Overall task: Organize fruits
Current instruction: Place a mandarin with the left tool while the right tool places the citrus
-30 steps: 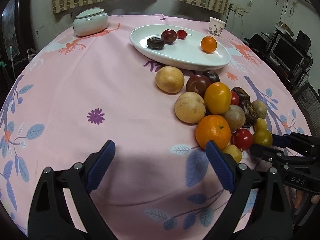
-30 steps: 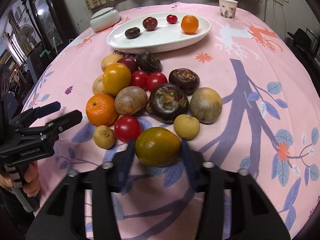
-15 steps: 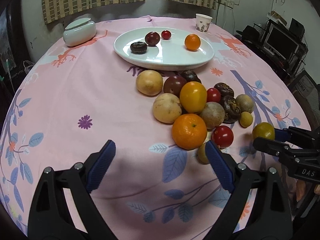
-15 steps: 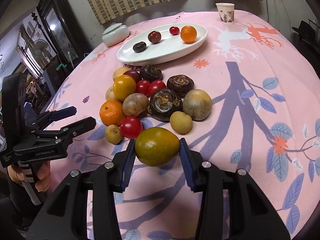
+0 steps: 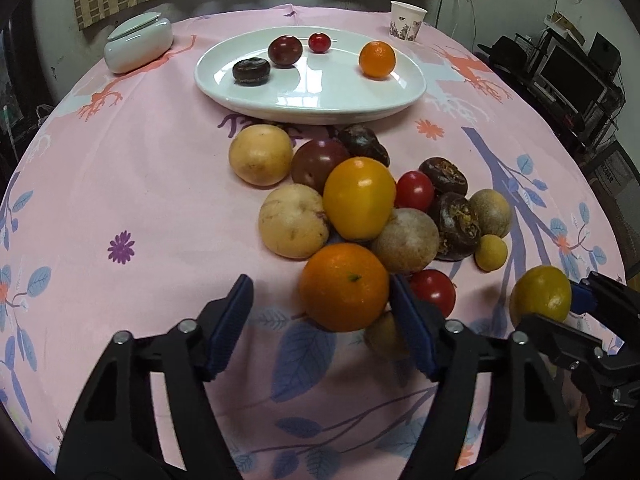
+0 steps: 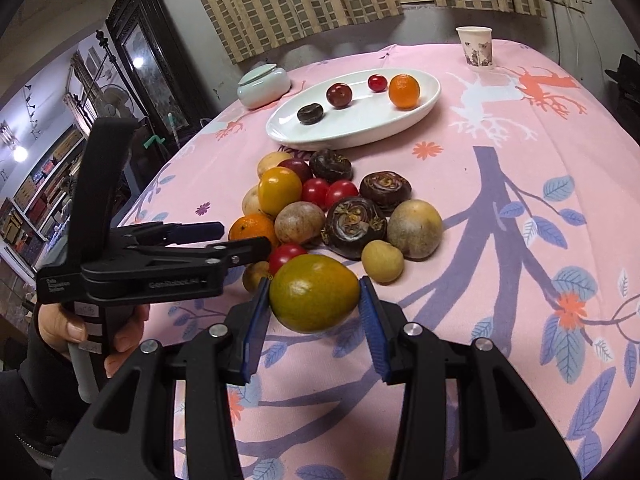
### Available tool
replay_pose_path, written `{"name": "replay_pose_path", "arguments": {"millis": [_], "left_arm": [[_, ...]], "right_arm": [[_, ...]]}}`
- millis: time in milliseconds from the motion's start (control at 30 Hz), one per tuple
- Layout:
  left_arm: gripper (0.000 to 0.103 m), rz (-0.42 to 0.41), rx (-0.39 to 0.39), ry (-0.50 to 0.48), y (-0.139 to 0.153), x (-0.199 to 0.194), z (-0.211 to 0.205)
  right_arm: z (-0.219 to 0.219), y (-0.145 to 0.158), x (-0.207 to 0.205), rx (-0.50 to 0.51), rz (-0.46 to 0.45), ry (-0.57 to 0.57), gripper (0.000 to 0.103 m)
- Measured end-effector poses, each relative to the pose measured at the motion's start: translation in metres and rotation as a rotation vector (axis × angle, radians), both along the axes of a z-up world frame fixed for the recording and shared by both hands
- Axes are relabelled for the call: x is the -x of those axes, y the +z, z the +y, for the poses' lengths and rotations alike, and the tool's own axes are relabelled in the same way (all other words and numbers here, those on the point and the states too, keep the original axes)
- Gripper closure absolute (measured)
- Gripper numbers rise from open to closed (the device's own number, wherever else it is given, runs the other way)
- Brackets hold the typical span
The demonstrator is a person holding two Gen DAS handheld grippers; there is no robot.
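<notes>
A pile of mixed fruits (image 5: 360,208) lies on the pink tablecloth in front of a white oval plate (image 5: 412,80) that holds an orange (image 5: 377,59) and three small dark and red fruits. My right gripper (image 6: 314,294) is shut on a green-orange mango-like fruit (image 6: 314,292) and holds it above the cloth; the fruit also shows in the left wrist view (image 5: 540,294). My left gripper (image 5: 324,312) is open, with its jaws on either side of a large orange (image 5: 344,286) at the near edge of the pile.
A pale lidded ceramic jar (image 5: 138,42) stands at the back left and a paper cup (image 5: 407,21) at the back right. The round table's edge drops off on all sides. Dark furniture and electronics stand beyond it.
My right gripper has lifted the green-orange fruit off the cloth and away from the pile. My left gripper has moved forward and right until its open jaws flank the large orange.
</notes>
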State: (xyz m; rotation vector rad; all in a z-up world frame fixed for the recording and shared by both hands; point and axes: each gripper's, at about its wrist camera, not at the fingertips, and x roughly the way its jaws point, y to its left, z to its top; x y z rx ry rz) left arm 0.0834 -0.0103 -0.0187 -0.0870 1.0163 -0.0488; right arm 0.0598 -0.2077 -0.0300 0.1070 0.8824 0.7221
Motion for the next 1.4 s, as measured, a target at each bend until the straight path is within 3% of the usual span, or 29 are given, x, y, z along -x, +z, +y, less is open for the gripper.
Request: {"name": "replay_pose_path", "arguments": {"millis": [33,67,200,433,800,1067,1400], "left_arm": [[0.055,0.002,0.016,-0.019,-0.002,-0.003,-0.002],[0.058,0.005,0.021,-0.022,-0.002,-0.005,-0.003],[0.058,-0.015,-0.013,-0.037,-0.001,-0.001,-0.008],[0.059,0.004,0.091,0.029,-0.003,0.002,0.008],[0.059,-0.040,0.119,0.094,0.026,0.031,0.045],[0.059,-0.103,0.066,0.064,0.064,0.028,0.057],[0.059,-0.192,0.047,0.042,0.117,-0.021,0.063]], "right_arm": [[-0.001,0.000,-0.001,-0.006,0.001,-0.004,0.059],[-0.002,0.000,-0.001,-0.006,0.002,-0.008,0.059],[-0.003,-0.003,-0.003,-0.002,0.009,-0.012,0.059],[-0.001,-0.003,-0.002,0.016,-0.012,-0.016,0.059],[0.001,0.003,0.002,0.045,-0.028,-0.039,0.059],[-0.004,0.045,0.001,0.104,-0.095,-0.029,0.059],[0.016,0.100,-0.049,0.194,-0.252,0.001,0.059]]}}
